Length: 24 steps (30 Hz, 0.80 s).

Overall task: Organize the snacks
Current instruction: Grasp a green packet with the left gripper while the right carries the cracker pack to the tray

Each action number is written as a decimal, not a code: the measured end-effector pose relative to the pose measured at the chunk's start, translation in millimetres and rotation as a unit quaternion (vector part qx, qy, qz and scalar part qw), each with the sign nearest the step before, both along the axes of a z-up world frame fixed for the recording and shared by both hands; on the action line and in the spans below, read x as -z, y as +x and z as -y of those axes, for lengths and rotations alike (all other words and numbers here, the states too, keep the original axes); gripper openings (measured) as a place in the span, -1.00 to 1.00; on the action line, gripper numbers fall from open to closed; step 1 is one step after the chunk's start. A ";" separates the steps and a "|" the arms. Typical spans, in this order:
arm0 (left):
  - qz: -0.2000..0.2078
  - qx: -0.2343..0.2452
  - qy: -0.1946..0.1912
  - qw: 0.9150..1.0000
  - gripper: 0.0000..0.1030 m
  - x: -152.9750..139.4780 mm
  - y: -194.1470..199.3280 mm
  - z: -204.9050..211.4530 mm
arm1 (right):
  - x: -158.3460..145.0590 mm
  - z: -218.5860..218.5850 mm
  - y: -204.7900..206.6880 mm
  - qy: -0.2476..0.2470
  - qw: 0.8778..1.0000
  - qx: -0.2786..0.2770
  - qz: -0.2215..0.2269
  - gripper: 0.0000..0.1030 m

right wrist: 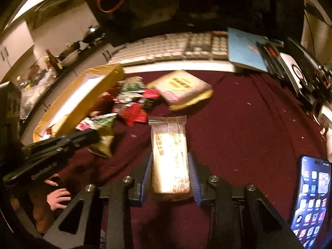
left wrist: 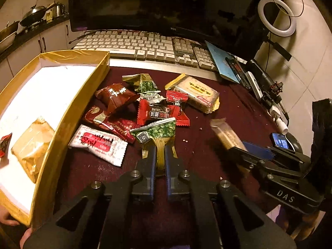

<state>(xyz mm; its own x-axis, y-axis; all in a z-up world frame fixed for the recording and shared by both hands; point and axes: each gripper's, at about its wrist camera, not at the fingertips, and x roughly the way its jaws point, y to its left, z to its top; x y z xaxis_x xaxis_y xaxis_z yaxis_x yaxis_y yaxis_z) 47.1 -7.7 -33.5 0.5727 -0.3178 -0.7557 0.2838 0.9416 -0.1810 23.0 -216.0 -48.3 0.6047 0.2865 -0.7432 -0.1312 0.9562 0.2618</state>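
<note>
- Two grippers are in view, one per hand. The left gripper point(left wrist: 159, 155) has its blue-padded jaws pinching the gold, crinkled tail of a green-and-gold packet point(left wrist: 154, 131), which lies at the near edge of the snack heap.
- The right gripper point(right wrist: 170, 176) has its ribbed blue jaws pressed against both long sides of one clear oblong bar packet point(right wrist: 170, 155) with red print; the bar inside looks pale and grainy.
- One open box point(left wrist: 68, 112) with glossy gold walls and a white floor sits at the left of the surface. Inside it I count two items: a tan, crumpled square packet point(left wrist: 33, 143) and part of a red wrapper point(left wrist: 4, 144) at the edge of the frame.
- The loose heap point(left wrist: 149, 108) just beside the box holds about eight or nine foil wrappers, overlapping: several red and maroon ones, two green ones, one white sachet point(left wrist: 99, 145) with a red label and serrated ends, and one larger flat yellow-edged cake packet point(left wrist: 195, 93) at the far right of the heap.
- One dark maroon cloth point(right wrist: 238, 134), wrinkled and speckled with crumbs, covers the surface.
- One pale keyboard point(left wrist: 145, 45) lies behind the snacks, before one dark monitor point(left wrist: 166, 4).
- One lit phone point(right wrist: 311, 197) rests at the right.
</note>
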 end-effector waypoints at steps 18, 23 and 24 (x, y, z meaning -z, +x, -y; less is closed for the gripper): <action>0.075 -0.115 -0.068 0.988 -0.90 -72.5 -21.4 -106.5 | -42.5 -77.2 12.8 0.073 0.990 -0.104 0.067 -0.34; 0.072 -0.160 -0.060 0.983 -0.90 -70.1 -4.2 -144.0 | -54.5 -127.3 34.5 0.088 0.981 -0.155 0.073 -0.34; 0.072 -0.166 -0.059 0.982 -0.90 -68.3 0.5 -151.0 | -55.9 -135.9 39.6 0.087 0.981 -0.161 0.072 -0.34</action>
<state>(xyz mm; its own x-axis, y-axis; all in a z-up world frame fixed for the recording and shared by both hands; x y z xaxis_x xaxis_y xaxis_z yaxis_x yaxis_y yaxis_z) 47.6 143.4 34.8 0.7572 -0.1753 -0.6292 -0.0053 0.9616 -0.2744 62.6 -80.1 7.6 0.5578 0.5941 -0.5796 -0.4660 0.8020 0.3737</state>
